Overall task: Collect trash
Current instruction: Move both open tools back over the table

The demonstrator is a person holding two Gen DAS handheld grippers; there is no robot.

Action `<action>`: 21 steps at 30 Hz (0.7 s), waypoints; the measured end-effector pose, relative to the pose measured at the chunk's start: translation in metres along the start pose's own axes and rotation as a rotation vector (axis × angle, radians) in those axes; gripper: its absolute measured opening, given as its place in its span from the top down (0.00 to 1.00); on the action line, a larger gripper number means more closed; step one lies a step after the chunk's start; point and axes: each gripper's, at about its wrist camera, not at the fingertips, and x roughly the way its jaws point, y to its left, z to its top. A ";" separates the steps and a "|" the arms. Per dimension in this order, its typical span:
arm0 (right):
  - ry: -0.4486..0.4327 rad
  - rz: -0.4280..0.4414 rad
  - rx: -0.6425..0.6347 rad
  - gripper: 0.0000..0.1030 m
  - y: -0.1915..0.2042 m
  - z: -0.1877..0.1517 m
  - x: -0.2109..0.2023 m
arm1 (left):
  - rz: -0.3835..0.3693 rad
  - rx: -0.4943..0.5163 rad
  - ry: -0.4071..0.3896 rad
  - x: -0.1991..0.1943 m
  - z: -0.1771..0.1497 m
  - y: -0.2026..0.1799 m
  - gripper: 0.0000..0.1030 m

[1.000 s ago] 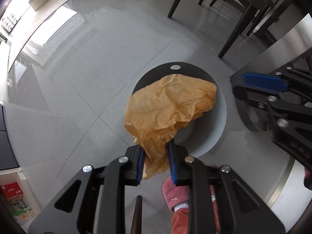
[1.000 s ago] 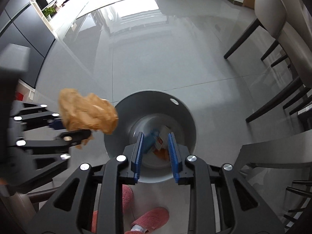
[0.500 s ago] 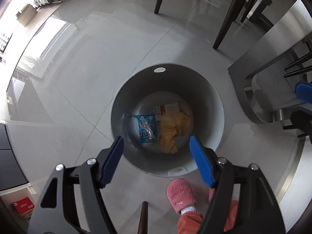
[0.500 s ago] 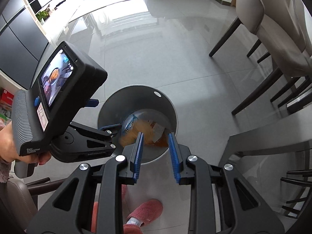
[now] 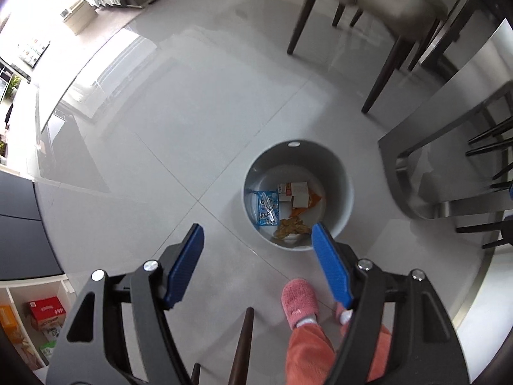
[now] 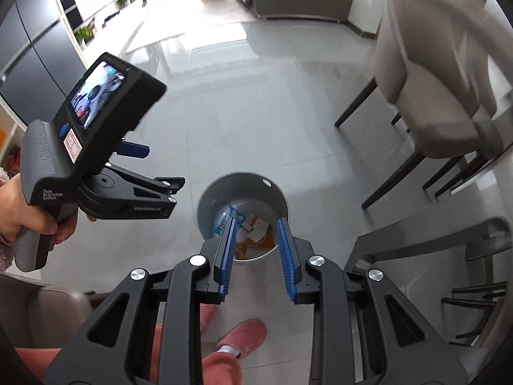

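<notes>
A round grey trash bin (image 5: 336, 173) stands on the tiled floor; it also shows in the right wrist view (image 6: 224, 189). Inside lie a crumpled brown paper (image 5: 290, 226), a blue wrapper (image 5: 266, 207) and a white carton (image 5: 293, 191). My left gripper (image 5: 258, 234) is wide open and empty, high above the floor just left of the bin. My right gripper (image 6: 256, 224) is partly open and empty, held above the bin's near rim. The left gripper's body (image 6: 96, 147) shows at the left of the right wrist view.
Dining chairs (image 5: 368, 3) with dark legs and a glass table with a metal base (image 5: 426, 147) stand to the right of the bin. The person's pink slippers (image 5: 299, 301) are just in front of it. A shelf with boxes (image 5: 45, 311) is at lower left.
The left gripper opened and let go of the brown paper, which fell into the bin. Both grippers have since risen, so the bin looks smaller. The right gripper stayed empty.
</notes>
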 end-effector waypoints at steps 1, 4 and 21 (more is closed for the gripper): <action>-0.010 -0.005 0.010 0.75 0.000 0.003 -0.017 | -0.009 0.016 -0.012 -0.022 0.001 0.000 0.32; -0.050 -0.022 0.067 0.65 -0.006 0.013 -0.075 | -0.025 0.056 -0.065 -0.082 0.009 -0.004 0.32; -0.227 -0.433 0.580 0.20 -0.173 -0.037 -0.308 | -0.243 0.434 -0.345 -0.281 0.089 -0.186 0.16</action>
